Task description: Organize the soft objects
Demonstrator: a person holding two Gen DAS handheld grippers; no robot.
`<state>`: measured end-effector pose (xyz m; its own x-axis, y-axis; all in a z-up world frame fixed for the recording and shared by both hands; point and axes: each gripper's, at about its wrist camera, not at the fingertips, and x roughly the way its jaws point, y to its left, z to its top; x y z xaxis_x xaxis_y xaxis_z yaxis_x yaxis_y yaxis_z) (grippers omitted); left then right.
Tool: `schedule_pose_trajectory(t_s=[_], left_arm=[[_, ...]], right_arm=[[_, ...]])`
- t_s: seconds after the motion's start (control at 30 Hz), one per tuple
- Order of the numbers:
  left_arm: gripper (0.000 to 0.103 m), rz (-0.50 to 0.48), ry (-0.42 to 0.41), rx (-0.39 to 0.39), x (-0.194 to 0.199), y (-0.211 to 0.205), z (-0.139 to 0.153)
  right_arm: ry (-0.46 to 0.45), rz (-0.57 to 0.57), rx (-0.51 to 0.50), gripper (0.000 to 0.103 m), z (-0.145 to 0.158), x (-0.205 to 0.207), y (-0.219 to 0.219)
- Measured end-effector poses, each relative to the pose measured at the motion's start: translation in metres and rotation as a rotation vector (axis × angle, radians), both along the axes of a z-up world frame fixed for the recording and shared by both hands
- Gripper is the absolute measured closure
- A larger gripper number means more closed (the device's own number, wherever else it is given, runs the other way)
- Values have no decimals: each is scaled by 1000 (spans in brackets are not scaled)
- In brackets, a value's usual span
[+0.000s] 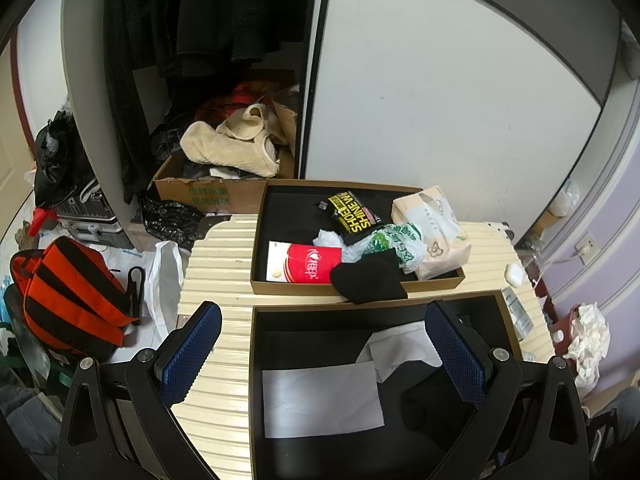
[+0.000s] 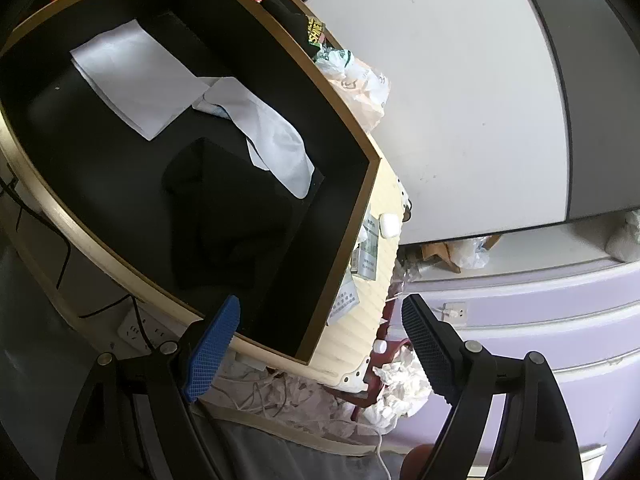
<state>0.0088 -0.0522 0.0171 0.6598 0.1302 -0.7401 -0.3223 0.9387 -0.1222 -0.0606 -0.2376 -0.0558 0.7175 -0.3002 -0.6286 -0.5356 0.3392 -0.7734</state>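
Black sock [image 1: 370,280] overhanging the far box's [image 1: 258,216] rim could slip onto the tabletop [image 1: 216,264] if nudged (both left tongs [image 1: 324,354] and right tongs [image 2: 320,344] gape wide, empty).

The near box [image 1: 256,400] is cut off by the frame's bottom edge.

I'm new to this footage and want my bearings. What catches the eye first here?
Two black-lined boxes sit on a cream ribbed surface: the far box is crowded with a red packet, a yellow-lettered black pouch and a tissue pack, with a black cloth draped over its front edge. The near box holds white cloths and a dark garment. Left of them, an orange-and-black bag lies on the floor.
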Motion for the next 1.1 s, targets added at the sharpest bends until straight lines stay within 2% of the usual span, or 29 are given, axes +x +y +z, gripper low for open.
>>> schedule_pose_trajectory(t_s=[0.23, 0.4, 0.67, 1.1], left_arm=[[2, 1, -1, 0, 0, 1, 0], [2, 0, -1, 0, 0, 1, 0], [2, 1, -2, 1, 0, 1, 0], [2, 1, -2, 0, 0, 1, 1]], right_arm=[[-14, 27, -25, 21, -1, -5, 0], [-97, 28, -66, 20, 5, 2, -3], [-84, -25, -17, 19, 15, 13, -6], [-69, -44, 5, 18, 18, 14, -7]])
